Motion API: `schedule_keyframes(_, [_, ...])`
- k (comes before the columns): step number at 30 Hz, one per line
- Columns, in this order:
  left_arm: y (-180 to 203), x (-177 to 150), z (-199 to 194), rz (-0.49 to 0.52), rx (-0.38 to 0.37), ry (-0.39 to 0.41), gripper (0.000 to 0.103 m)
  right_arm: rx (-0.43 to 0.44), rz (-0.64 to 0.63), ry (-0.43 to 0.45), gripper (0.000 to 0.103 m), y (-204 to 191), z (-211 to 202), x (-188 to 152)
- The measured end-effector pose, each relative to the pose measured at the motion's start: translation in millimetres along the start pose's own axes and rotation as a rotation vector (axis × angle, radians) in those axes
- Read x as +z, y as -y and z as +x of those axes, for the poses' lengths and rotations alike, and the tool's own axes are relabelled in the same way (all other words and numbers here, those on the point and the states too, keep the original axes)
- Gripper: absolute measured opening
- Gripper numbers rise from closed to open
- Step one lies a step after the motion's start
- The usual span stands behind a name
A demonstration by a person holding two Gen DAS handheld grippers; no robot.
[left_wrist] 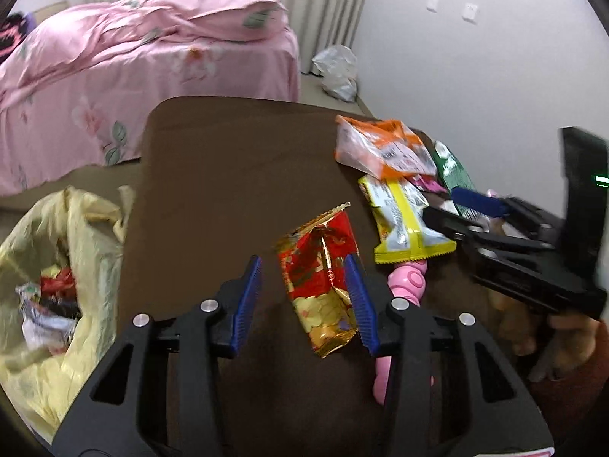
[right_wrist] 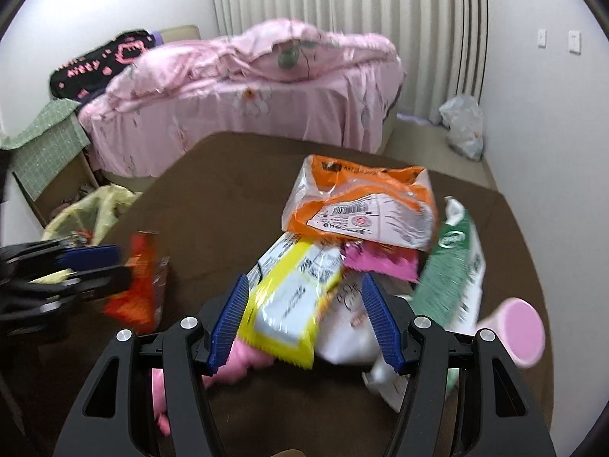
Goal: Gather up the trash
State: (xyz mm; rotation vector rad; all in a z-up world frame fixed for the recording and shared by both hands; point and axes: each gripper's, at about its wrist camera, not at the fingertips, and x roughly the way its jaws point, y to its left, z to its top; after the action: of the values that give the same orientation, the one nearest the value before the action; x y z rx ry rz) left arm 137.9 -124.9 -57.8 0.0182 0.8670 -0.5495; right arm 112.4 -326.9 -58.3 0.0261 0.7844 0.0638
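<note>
Our left claw [left_wrist: 308, 297] stands released around the red wrapper [left_wrist: 323, 278], whose long axis runs along the fingers; only one pad touches it. The bag [left_wrist: 57, 285] lies to its left. Our right claw [right_wrist: 308, 320], released, straddles the yellow wrapper [right_wrist: 289, 304] on the surface [right_wrist: 228, 190].

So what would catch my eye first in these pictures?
Probably the heap of bright snack wrappers on the brown table, the orange packet on top. Then the red and gold wrapper standing between the left tool's blue fingers, and the pink bed behind.
</note>
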Motion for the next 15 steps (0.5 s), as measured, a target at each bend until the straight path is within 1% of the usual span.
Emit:
schedule_keyframes(3, [-10.4,-2.5,-5.9,-0.029,0.007,0.006,0.045,-0.016,0.000,-0.054,0.058,-3.3,23.3,4.9])
schedule_keyframes(5, [-16.1,-5.3,-9.6,-0.038,0.016,0.011,0.047,-0.040,-0.017,-0.056,0.058,-6.1,27.7,5.2])
schedule_keyframes(7, [-19.7,-7.7,-12.3,-0.047,0.014,0.015,0.047,-0.044,-0.023,-0.057,0.058,-7.7,28.5,4.8])
schedule_keyframes(8, [-21.9,-9.0,-13.4,-0.053,0.010,0.017,0.047,-0.029,-0.026,-0.055,0.057,-8.9,27.4,4.2])
schedule_keyframes(9, [-23.3,-10.1,-14.4,-0.058,0.006,0.019,0.047,-0.012,-0.035,-0.053,0.051,-11.2,25.2,2.6])
schedule_keyframes(10, [-24.3,-10.4,-14.2,-0.062,0.003,0.020,0.047,-0.003,-0.044,-0.054,0.048,-12.9,24.2,1.3])
schedule_keyframes(13, [-27.1,-12.1,-15.2,-0.070,0.001,0.024,0.047,0.026,-0.066,-0.059,0.047,-17.8,14.6,-6.8])
schedule_keyframes(14, [-28.7,-12.6,-15.7,-0.073,0.001,0.024,0.047,0.034,-0.077,-0.062,0.045,-19.4,9.8,-10.5])
schedule_keyframes(15, [-30.8,-13.1,-16.3,-0.077,0.002,0.025,0.047,0.041,-0.081,-0.064,0.029,-20.2,5.9,-12.9])
